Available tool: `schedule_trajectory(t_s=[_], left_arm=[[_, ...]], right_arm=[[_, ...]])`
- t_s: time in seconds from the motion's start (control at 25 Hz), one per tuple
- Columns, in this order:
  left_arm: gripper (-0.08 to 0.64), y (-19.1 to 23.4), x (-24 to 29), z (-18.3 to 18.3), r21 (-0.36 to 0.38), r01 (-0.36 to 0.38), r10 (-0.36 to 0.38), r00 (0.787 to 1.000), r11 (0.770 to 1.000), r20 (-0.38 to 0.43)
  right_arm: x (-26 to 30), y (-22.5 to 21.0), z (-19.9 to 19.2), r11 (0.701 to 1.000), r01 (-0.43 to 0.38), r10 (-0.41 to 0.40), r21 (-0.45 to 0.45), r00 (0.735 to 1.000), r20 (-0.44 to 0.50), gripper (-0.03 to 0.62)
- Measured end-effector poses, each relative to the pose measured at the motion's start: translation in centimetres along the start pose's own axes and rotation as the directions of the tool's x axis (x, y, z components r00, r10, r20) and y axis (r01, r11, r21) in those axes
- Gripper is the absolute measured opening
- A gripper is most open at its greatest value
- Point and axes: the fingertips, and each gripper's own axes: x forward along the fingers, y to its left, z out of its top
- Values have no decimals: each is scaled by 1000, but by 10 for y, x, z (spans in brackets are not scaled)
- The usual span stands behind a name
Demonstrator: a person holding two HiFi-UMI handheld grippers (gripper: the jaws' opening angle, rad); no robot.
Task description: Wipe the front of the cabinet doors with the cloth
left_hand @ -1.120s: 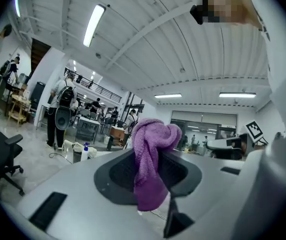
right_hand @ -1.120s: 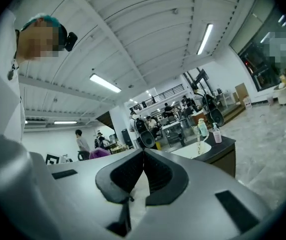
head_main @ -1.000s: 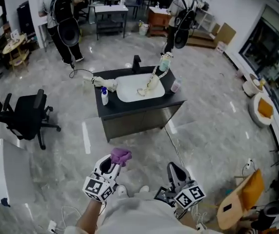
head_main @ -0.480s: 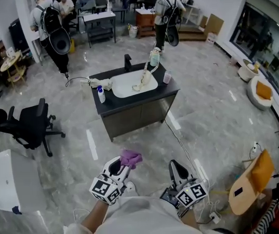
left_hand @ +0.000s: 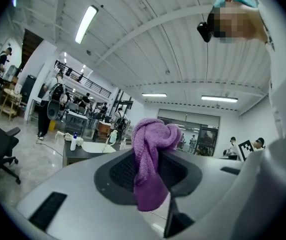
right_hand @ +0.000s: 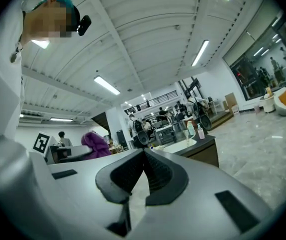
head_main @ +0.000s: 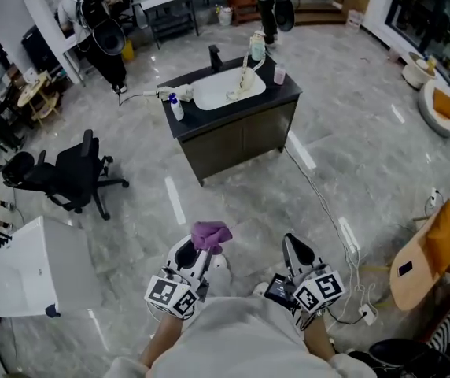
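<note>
Approach is judged in hand: in the head view, cabinet doors [head_main: 245, 142] are seen well apart at 12 o'clock. In the left gripper view, purple cloth [left_hand: 153, 134] is pinched by the left gripper [left_hand: 150, 176]. In the right gripper view, the right gripper [right_hand: 143, 171] is closed on nothing. Next, the cloth must be carried to the doors.

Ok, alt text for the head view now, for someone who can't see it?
The left gripper is shut on a crumpled purple cloth and the right gripper is shut and empty, both low in the frame. The dark sink cabinet stands well ahead across the grey polished floor, with neither gripper touching it.
</note>
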Motion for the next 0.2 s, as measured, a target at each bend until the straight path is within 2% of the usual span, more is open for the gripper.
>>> schedule_trajectory(t_s=[0.08, 0.2], left_arm=[[114, 6, -13, -3, -13, -3, 3, 1000, 1000, -18], [114, 9, -20, -7, -14, 32, -32, 999, 999, -28]], right_arm=[[-4, 20, 3, 1000, -6, 7, -18, 1000, 13, 28], [-17, 39, 2, 999, 20, -19, -41, 1000, 22, 28]])
